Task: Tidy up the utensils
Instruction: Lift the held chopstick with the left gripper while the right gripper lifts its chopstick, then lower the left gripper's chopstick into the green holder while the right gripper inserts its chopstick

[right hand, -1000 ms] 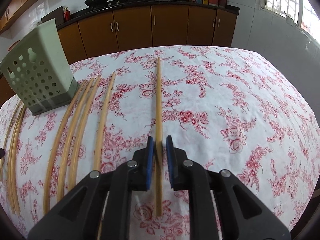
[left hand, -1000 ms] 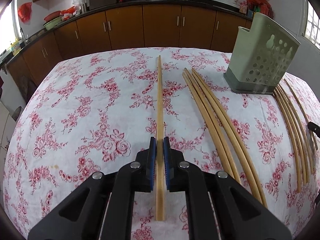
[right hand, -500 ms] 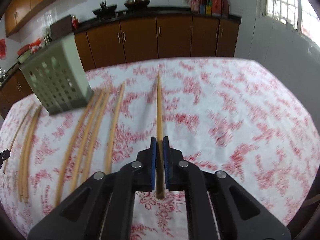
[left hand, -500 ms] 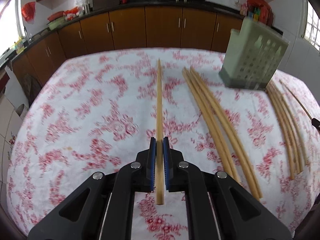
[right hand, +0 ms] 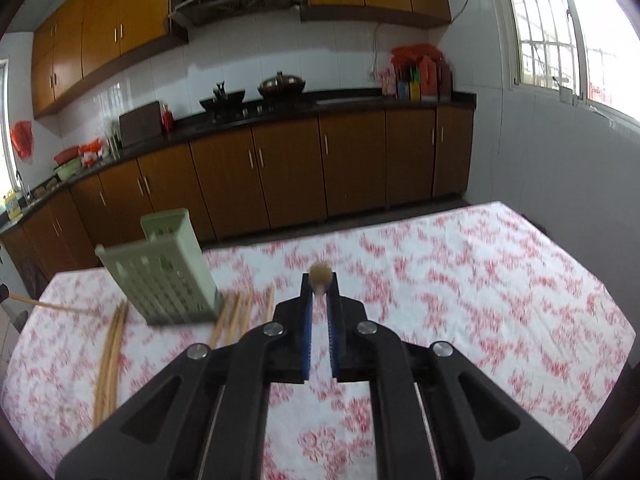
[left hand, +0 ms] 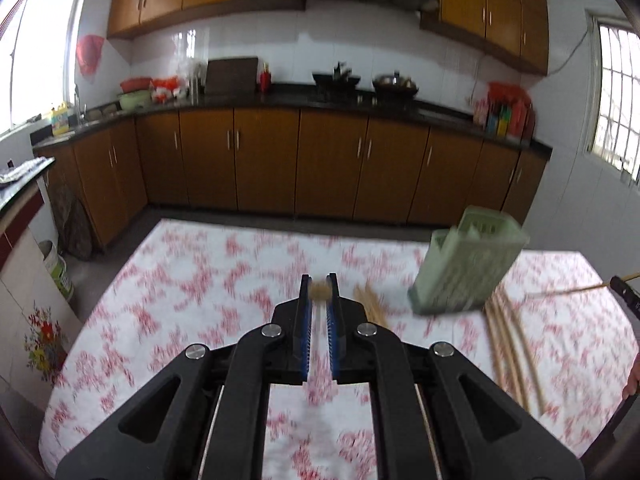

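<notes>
Bamboo, seen from the left wrist: pinching the left chopstick (left hand: 320, 293) between the blue pads of the left gripper (left hand: 319, 284), jaws pressed together on it. Carrying it clear above the floral tablecloth (left hand: 200, 280), with its long axis running straight forward along the fingers, so only a blurred round end is showing. Facing the green holder (left hand: 468, 268) ahead and to the right, standing on the cloth with its mouth upward. Leaving loose chopsticks (left hand: 508, 344) lying on the cloth just right of the holder's base and a few more (left hand: 370, 302) just left of it. Catching the right gripper (left hand: 624, 292) at the far right edge, beyond the holder.

From the right wrist: clamping the right chopstick (right hand: 320, 274) in the right gripper (right hand: 320, 280) the same way, jaws closed on it, stick end-on and off the table. Looking at the holder (right hand: 164, 268) ahead and to the left. Showing the left chopstick (right hand: 52, 304) slanting in from the left edge, on the holder's far side.

Judging the holder to be sitting between the two hands, neither plainly nearer. Needing, probably, to tip each stick upright over the mouth, swinging inward from either side.
</notes>
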